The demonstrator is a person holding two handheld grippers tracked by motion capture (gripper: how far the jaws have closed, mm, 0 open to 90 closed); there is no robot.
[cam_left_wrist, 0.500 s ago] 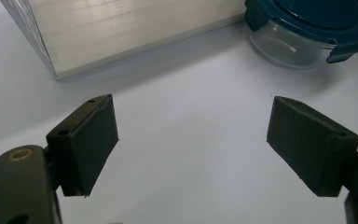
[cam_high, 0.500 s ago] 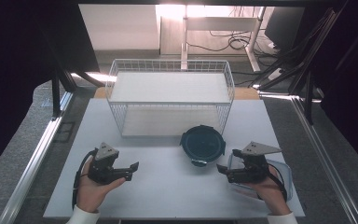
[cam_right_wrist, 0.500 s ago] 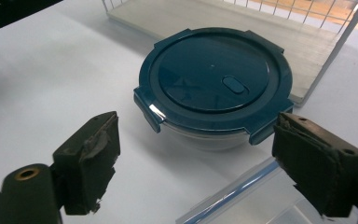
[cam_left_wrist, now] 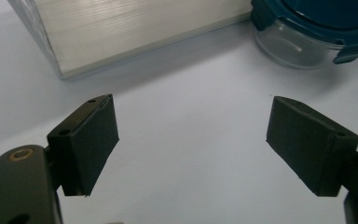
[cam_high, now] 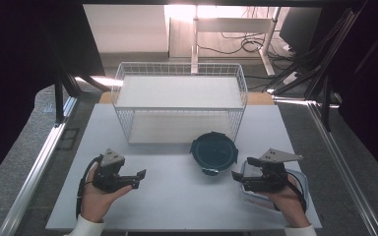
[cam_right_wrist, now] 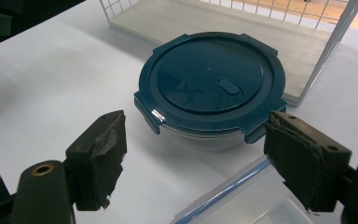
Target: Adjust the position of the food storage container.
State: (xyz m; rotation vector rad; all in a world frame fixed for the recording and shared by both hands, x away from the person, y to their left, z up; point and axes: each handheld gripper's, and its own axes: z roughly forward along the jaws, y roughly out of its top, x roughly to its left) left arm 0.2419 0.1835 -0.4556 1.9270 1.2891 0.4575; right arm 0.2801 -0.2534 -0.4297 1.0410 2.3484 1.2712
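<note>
A round glass container with a dark teal clip lid (cam_high: 214, 151) stands on the white table (cam_high: 177, 196), just in front of the wire basket (cam_high: 179, 105). My left gripper (cam_high: 139, 178) is held low at the front left, pointing right toward it, jaws open and empty (cam_left_wrist: 193, 149). The container (cam_left_wrist: 307, 28) sits ahead and to the right of those jaws. My right gripper (cam_high: 237, 179) is at the front right, open and empty (cam_right_wrist: 196, 163), facing the lidded container (cam_right_wrist: 212, 79) a short way off. A clear rectangular tub (cam_high: 275, 194) lies under my right hand.
The wire basket has a pale board as its floor (cam_right_wrist: 223, 23) and another on top (cam_high: 177, 91); its corner post (cam_right_wrist: 326, 51) stands close behind the round container. The tub's rim (cam_right_wrist: 228, 196) lies right below my right jaws. Metal rails (cam_high: 34, 172) flank the table.
</note>
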